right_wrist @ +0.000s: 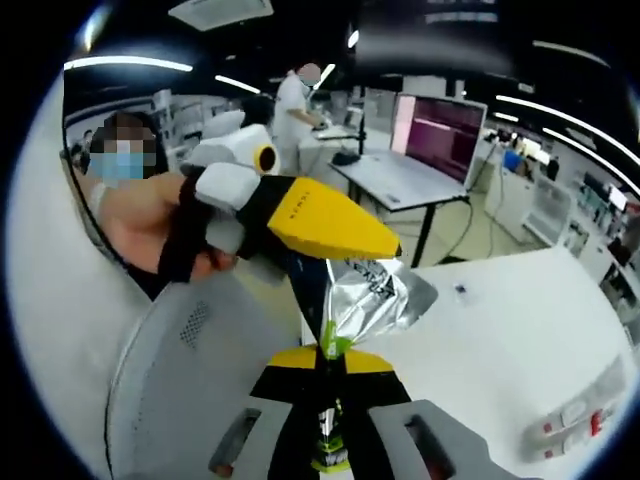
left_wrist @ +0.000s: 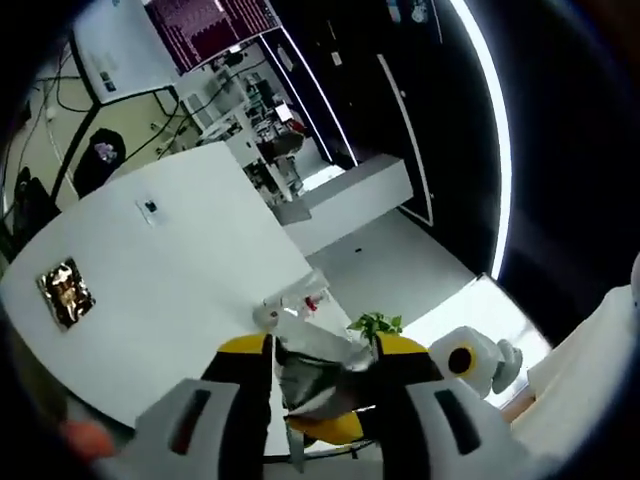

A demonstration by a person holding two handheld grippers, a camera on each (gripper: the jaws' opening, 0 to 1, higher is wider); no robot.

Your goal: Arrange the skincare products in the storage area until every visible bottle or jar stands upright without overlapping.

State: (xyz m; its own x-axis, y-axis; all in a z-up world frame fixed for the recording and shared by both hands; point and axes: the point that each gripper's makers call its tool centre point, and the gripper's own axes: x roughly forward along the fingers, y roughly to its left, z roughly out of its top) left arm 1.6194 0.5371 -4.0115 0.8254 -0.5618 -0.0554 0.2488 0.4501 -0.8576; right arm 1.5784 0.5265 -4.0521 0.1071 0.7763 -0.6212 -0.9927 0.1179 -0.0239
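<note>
Both the left gripper (left_wrist: 322, 375) and right gripper (right_wrist: 335, 385) clamp one silvery sachet (right_wrist: 372, 292) between them, held aloft, with the bench (right_wrist: 500, 340) far below to the right.

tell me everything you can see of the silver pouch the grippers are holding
The silver pouch is a crinkled, shiny foil sachet with dark print and a green strip at one end. It hangs in the air above the white table, pinched between both tools: the right hand-held gripper is shut on its green end, and the left hand-held gripper clamps its other edge.
</note>
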